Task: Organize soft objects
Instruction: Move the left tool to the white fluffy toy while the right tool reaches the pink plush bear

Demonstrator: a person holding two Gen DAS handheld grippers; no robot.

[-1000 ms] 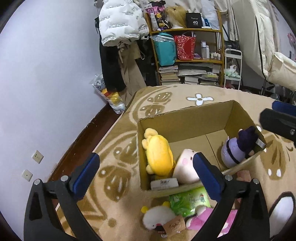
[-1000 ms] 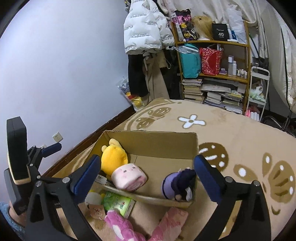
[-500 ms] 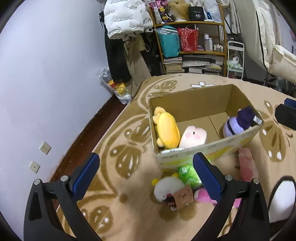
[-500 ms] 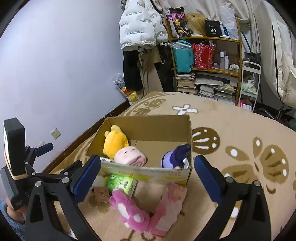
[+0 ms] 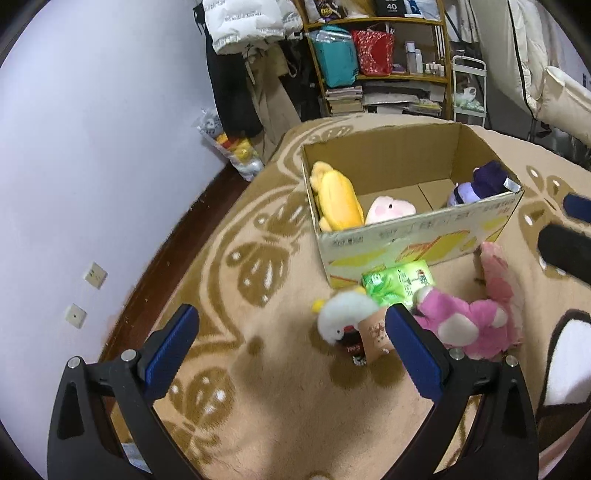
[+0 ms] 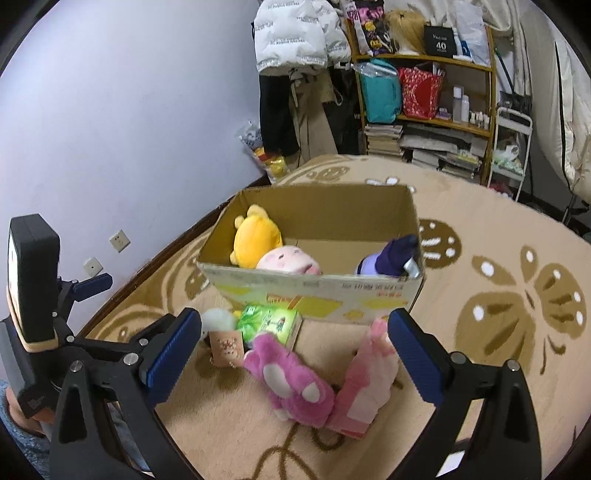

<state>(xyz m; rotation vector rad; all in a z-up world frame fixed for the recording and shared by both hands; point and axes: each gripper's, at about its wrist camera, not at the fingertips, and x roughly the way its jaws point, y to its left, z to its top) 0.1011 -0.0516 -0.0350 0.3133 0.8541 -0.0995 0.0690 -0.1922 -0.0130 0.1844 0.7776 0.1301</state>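
A tan rug (image 5: 258,387) with brown flower shapes fills the floor under both tools. Ahead of them sits an open cardboard box (image 5: 413,236), and beyond that a shelf (image 6: 428,74) packed with bags and books, with a white puffy jacket (image 6: 299,33) hanging to its left.

Inside the box, a yellow plush (image 5: 338,199) leans against the left wall, a pale pink plush (image 5: 389,208) lies just beside it, and a purple plush (image 5: 480,182) sits in the near right corner, well apart from the other two.

On the rug in front of the box, closer to the tools, is a loose pile. A bright pink plush (image 6: 291,376) lies between the right tool's fingers in that view, touching a lighter pink soft piece (image 6: 369,376) on its right. Behind it, against the box front, is a green packet (image 6: 267,323). A white plush (image 5: 345,319) with a brown tag (image 5: 375,332) lies just left of the left tool's right finger.

The left tool (image 5: 288,358) hangs over the rug with fingers spread wide, gripping nothing. The right tool (image 6: 293,360) is also spread wide and empty, above the pink pile.
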